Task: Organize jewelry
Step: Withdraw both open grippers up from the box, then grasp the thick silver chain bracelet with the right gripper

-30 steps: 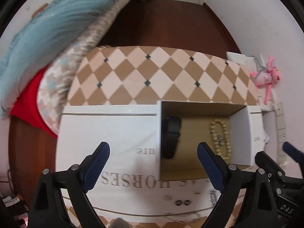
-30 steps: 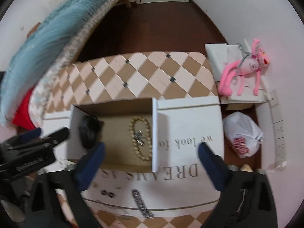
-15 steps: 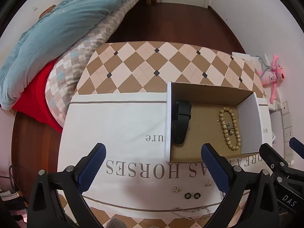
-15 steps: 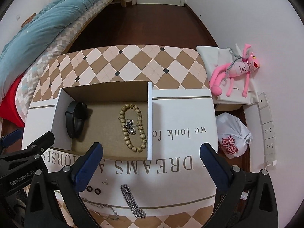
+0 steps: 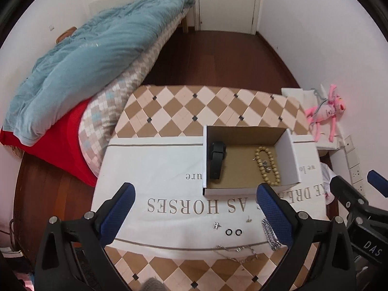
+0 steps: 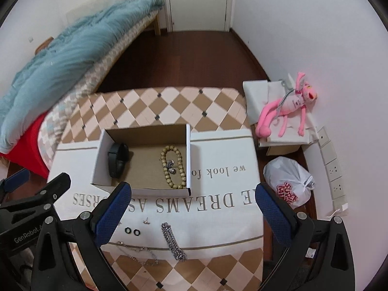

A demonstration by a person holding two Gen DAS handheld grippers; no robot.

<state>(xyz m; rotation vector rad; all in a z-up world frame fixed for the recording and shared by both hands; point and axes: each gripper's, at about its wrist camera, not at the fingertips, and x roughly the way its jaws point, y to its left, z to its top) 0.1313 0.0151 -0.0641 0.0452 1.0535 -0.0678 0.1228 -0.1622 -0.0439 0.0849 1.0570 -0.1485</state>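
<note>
Both grippers hang above the near edge of the diamond-patterned table [image 5: 218, 101], and neither grasps anything. Spread wide with nothing between its blue pads, the left gripper [image 5: 196, 208] has just been opening. The right gripper [image 6: 191, 206] is likewise released and empty. A white printed cloth [image 5: 155, 169] covers the table's middle, and an open cardboard box [image 6: 143, 133] sits on it toward the far edge. Inside lie a black band [image 6: 117, 160] at the left wall and a beaded bracelet [image 6: 180, 169] encircling small silver pieces. On the cloth's near edge lie two black rings [image 6: 132, 230], a silver stud [image 6: 146, 221], a chunky silver chain [image 6: 173, 241] and a thin chain [image 5: 236, 252].
</note>
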